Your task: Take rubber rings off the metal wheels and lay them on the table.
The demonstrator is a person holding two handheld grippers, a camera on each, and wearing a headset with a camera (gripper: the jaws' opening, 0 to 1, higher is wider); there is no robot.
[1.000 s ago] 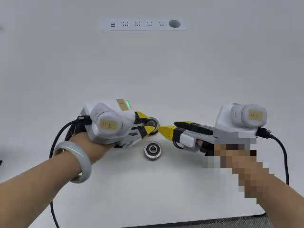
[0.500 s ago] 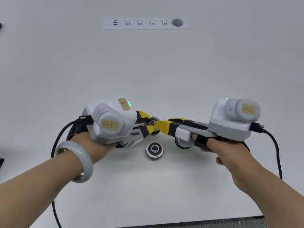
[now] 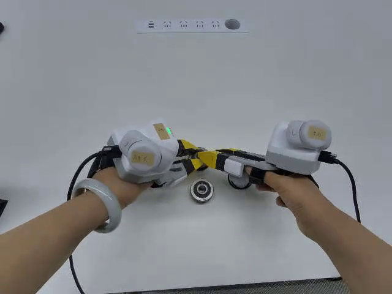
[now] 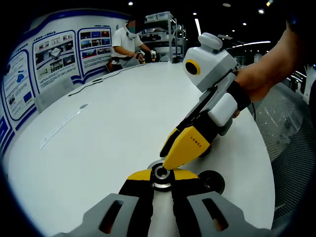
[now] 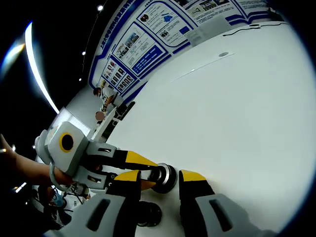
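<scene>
My left gripper [image 3: 195, 162] is shut on a small metal wheel [image 4: 161, 175] with a dark rubber ring, held just above the white table. In the right gripper view that wheel [image 5: 166, 177] sits between the open yellow jaws of my right gripper [image 5: 163, 183], which comes in from the right [image 3: 211, 159]. The right gripper's yellow tip [image 4: 183, 148] touches the wheel's top edge. A second wheel [image 3: 201, 190] with a black ring lies flat on the table just below both grippers, and it also shows as a dark disc [image 4: 212, 181].
A black loop [image 3: 232, 182] lies under the right gripper's body; I cannot tell whether it is a loose ring. A white power strip [image 3: 191, 25] lies at the far edge of the white table [image 3: 196, 92]. Black cables trail from both grippers.
The right gripper has moved left until its jaws reach the wheel held by the left gripper. The left gripper and the wheel on the table have stayed put.
</scene>
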